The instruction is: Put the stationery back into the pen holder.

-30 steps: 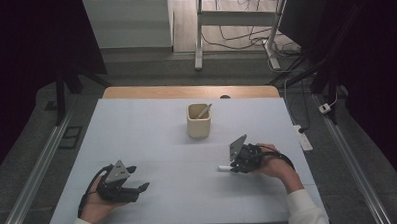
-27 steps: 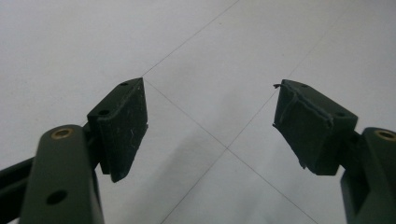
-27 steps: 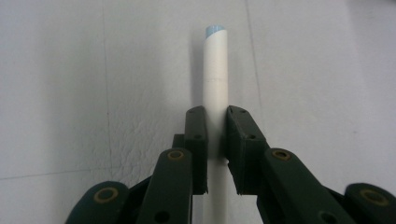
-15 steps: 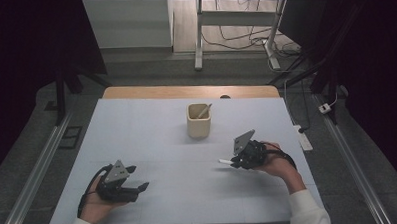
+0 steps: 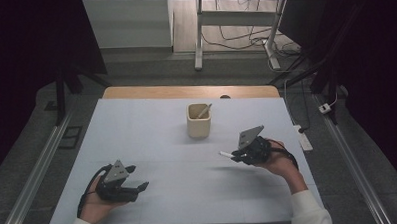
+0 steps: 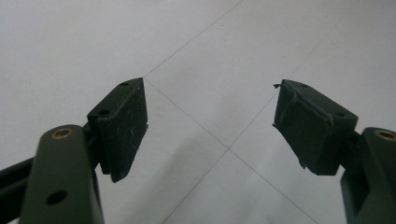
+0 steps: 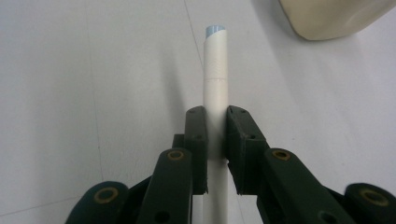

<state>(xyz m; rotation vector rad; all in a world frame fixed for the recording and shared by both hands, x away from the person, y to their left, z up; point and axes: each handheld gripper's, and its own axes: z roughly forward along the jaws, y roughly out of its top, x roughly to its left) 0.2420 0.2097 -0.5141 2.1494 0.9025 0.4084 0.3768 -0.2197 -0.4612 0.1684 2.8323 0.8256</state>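
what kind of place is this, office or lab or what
Probably a lab or recording workspace, not a home. A plain white-covered table stands between metal floor rails, loose cables run over the floor beyond it, and hand-held black grippers work there, the right gripper clamping a white marker pen.

I count two grippers: my left one and my right one. I count two hands, a left hand and a right hand. There is one cup on one table. I see two pens: one pen in my right gripper and one stick-like pen in the cup.
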